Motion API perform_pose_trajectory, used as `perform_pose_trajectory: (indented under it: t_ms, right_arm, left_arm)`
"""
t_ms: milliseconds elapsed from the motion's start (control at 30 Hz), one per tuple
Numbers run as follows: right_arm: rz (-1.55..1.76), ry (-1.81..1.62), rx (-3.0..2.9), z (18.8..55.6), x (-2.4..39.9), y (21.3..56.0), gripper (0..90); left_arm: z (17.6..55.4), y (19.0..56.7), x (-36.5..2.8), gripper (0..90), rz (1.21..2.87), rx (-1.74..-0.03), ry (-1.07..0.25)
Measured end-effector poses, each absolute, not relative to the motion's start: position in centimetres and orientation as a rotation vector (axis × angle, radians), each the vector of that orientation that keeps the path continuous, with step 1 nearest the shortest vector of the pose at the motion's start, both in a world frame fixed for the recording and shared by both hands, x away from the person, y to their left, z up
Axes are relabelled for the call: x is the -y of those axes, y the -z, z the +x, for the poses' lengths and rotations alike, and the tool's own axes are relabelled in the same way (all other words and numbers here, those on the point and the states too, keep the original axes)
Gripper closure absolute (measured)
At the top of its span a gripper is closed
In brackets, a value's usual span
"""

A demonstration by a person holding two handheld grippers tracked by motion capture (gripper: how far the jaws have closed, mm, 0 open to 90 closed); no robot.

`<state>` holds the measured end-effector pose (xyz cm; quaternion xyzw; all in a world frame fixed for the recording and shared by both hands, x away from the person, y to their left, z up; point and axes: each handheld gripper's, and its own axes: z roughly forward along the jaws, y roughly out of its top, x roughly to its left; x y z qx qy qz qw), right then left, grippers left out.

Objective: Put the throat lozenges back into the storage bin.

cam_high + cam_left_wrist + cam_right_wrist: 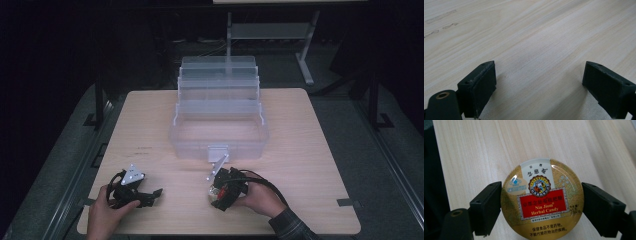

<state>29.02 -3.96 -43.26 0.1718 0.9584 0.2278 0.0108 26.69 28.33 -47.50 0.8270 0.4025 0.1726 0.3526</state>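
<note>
Right tongs (pixel 541 202) clamped on the tin (pixel 541 200) across its rim — tin between the pads, low over the bench (pixel 474 150). Best kept level and squeezed steadily, then carried forward to the open box (pixel 218 135). Left tongs (pixel 539 85) apart, holding nothing — better left resting.

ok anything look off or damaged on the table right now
Nothing stands out. The round candy tin looks intact and sits squarely between the right gripper pads. The clear tiered box stands open and upright on the table. The left gripper is open over bare wood with faint scuff marks.
</note>
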Motion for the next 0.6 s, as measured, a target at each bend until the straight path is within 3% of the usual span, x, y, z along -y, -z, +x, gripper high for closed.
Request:
perform_pose_trajectory:
  t_ms: [600]
  right_arm:
    - [0.588,-0.754,-2.951,29.3,5.8,41.0,19.5]
  left_arm:
    - [26.7,47.5,-28.3,10.9,2.139,-1.042,-0.446]
